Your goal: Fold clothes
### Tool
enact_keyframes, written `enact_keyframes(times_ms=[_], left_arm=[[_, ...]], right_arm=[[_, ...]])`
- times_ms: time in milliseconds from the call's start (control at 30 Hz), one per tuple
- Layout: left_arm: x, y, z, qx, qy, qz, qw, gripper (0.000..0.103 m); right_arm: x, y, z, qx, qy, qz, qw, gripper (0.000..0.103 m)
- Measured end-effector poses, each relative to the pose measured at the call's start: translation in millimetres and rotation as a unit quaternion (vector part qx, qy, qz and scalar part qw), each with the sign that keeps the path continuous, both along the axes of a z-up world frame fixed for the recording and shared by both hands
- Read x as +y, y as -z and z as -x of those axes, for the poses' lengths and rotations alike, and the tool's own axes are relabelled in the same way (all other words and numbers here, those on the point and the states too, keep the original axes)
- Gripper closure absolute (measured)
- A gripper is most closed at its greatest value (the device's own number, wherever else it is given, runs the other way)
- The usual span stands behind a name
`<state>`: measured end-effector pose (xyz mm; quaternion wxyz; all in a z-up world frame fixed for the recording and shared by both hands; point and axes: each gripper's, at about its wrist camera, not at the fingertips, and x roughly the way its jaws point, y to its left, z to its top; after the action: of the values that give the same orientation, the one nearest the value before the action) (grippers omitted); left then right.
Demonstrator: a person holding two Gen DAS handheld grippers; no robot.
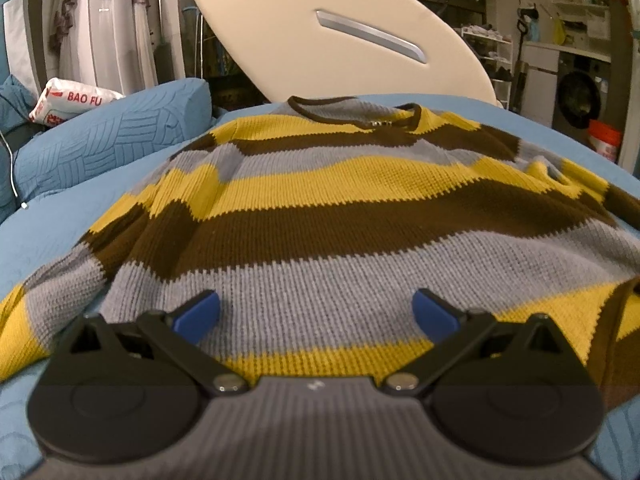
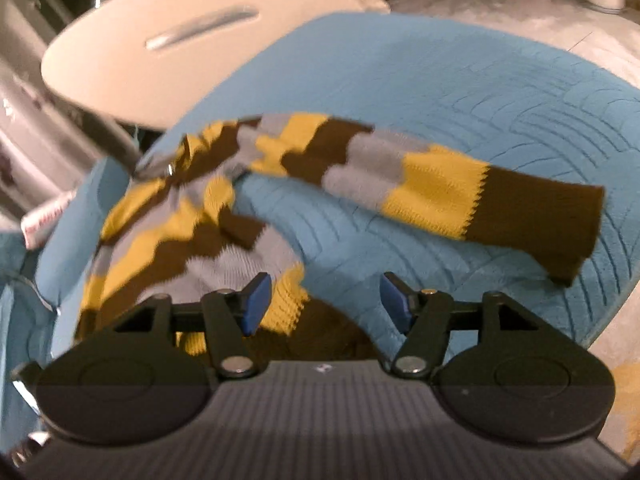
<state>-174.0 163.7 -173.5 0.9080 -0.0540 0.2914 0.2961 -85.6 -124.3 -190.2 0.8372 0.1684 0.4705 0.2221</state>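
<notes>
Beyond my work a cream oval board (image 1: 320,40) with a silver slot handle (image 1: 370,36) leaned up at the far edge of the blue quilted cover (image 2: 500,92). To the left I saw a blue quilted pillow (image 1: 112,136), and just behind it a white bag (image 1: 68,104) printed in red. Far right stood a washing machine (image 1: 580,96), with an orange-and-white bucket (image 1: 604,140) near it on the floor.

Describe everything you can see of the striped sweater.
The sweater is a chunky knit with broad yellow, brown and grey stripes and a dark brown collar. It lies face up, slightly rumpled, on the blue quilt. One sleeve stretches sideways, ending in a brown cuff. Neither gripper grips it.
</notes>
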Motion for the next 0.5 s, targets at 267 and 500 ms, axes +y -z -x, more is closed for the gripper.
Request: enact_keyframes(times_ms=[267,500], left_arm=[[-2.4,-0.6,3.4,-0.003,-0.001,0.001,1.0,0.0],[-1.8,-0.8,2.3,-0.003,-0.002,0.001,1.0,0.0]], right_arm=[[-5.6,8.0,-8.0,0.042,0.005,0.008,0.999,0.039],[-6.7,8.4,-6.9,0.046,0.009,0.003,0.999,0.039]])
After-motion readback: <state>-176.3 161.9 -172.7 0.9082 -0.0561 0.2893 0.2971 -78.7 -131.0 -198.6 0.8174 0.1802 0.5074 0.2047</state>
